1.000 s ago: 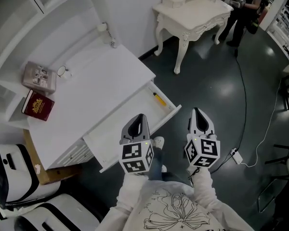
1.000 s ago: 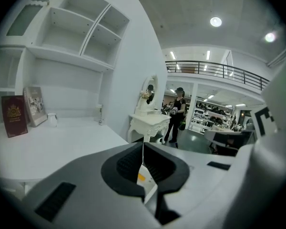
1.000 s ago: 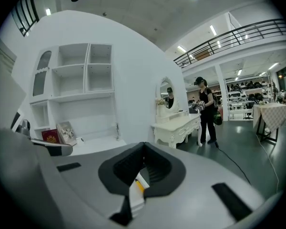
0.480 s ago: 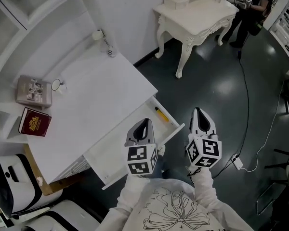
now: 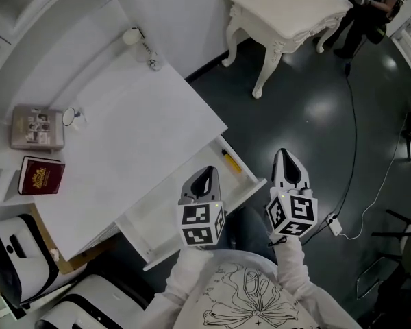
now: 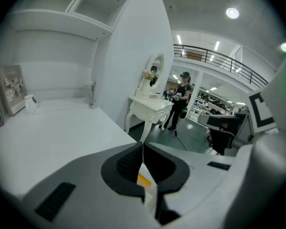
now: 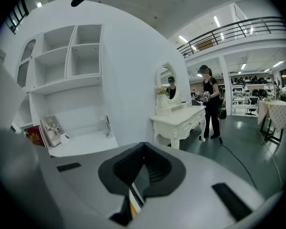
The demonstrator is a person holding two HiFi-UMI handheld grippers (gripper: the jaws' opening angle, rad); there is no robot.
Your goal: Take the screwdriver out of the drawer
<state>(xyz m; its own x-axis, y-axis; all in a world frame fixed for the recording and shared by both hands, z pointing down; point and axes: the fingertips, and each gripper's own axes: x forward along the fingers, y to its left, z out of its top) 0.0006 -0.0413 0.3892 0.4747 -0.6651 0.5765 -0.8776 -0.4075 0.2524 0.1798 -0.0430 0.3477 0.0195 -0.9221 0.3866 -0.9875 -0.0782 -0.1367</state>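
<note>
The screwdriver (image 5: 229, 161) lies at the right end of the open drawer (image 5: 154, 219), pointing front to back, nearest the left claw (image 5: 204, 175), which is closed and empty like the right claw (image 5: 286, 157) past that end.

a white desk top (image 5: 137, 129) stands against the wall under white shelves (image 7: 69, 56); at its left end are a red book (image 5: 41, 175) and, just beside it, a grey picture-covered book (image 5: 38, 127), with a small white cup (image 5: 70, 117) near that; across the dark floor (image 5: 308, 115) stands an ornate white dressing table (image 5: 294, 9) bearing an oval mirror (image 6: 155, 73); a person in dark clothes (image 5: 366, 2) stands next to it; a thin cable (image 5: 355, 142) runs over the floor to a white plug block (image 5: 335, 225)
</note>
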